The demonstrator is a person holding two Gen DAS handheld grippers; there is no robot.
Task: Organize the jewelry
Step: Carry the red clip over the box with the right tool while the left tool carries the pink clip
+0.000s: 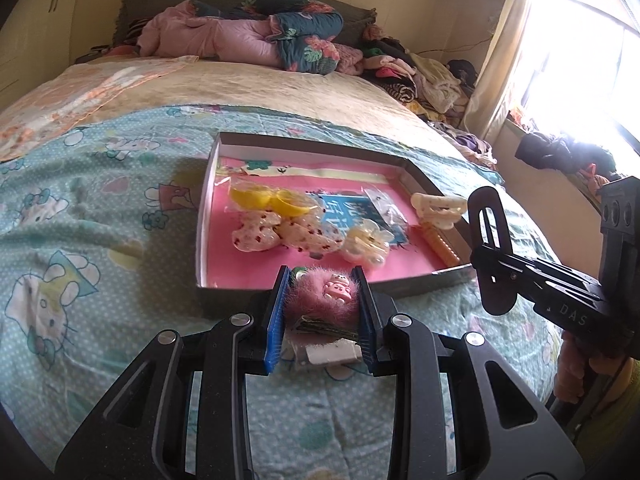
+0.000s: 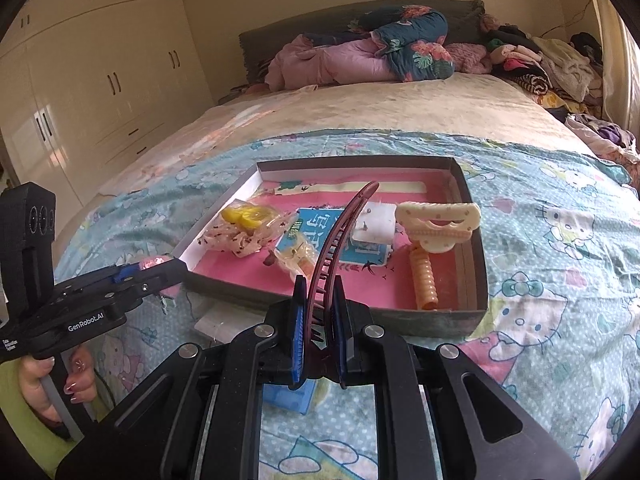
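Note:
A shallow grey box [image 1: 420,178] [image 2: 472,312] with a pink floor lies on the cartoon bedsheet. In it are a yellow bagged piece [image 1: 272,200] [image 2: 248,216], spotted bows [image 1: 288,236], a cream claw clip [image 2: 438,224] [image 1: 438,208] and an orange comb [image 2: 424,280]. My left gripper [image 1: 322,292] is shut on a pink fluffy hair clip [image 1: 320,300] just short of the box's near wall. My right gripper [image 2: 318,300] is shut on a long dark-red banana hair clip [image 2: 340,236], which sticks up over the near wall.
Folded quilts [image 1: 248,36] and a heap of clothes [image 1: 416,76] lie at the head of the bed. A white wardrobe [image 2: 92,92] stands on the left, a bright window [image 1: 580,60] on the right. A blue packet [image 2: 288,396] lies under my right gripper.

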